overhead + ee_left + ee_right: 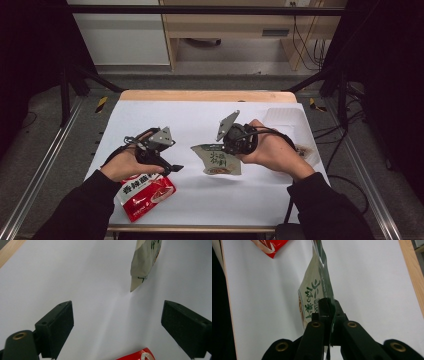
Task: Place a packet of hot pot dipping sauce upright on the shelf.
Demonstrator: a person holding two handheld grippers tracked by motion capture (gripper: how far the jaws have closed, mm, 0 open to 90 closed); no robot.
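Note:
My right gripper (219,148) is shut on the dark green top edge of a cream snack pouch (218,162) with green lettering, which hangs tilted just above the white sheet. In the right gripper view the jaws (327,307) pinch that edge and the pouch (310,297) dangles away from them. My left gripper (168,162) hovers open over the sheet, beside a red snack pouch (148,190) lying at the front left. In the left gripper view its pads (59,326) stand wide apart around bare sheet, with the cream pouch (145,260) ahead and a red pouch corner (137,357) below.
A white sheet (200,117) covers the wooden table (207,95). A clear plastic tray (284,117) sits at the back right, with another packet (304,150) beside the right wrist. Metal frame rails run along both sides of the table.

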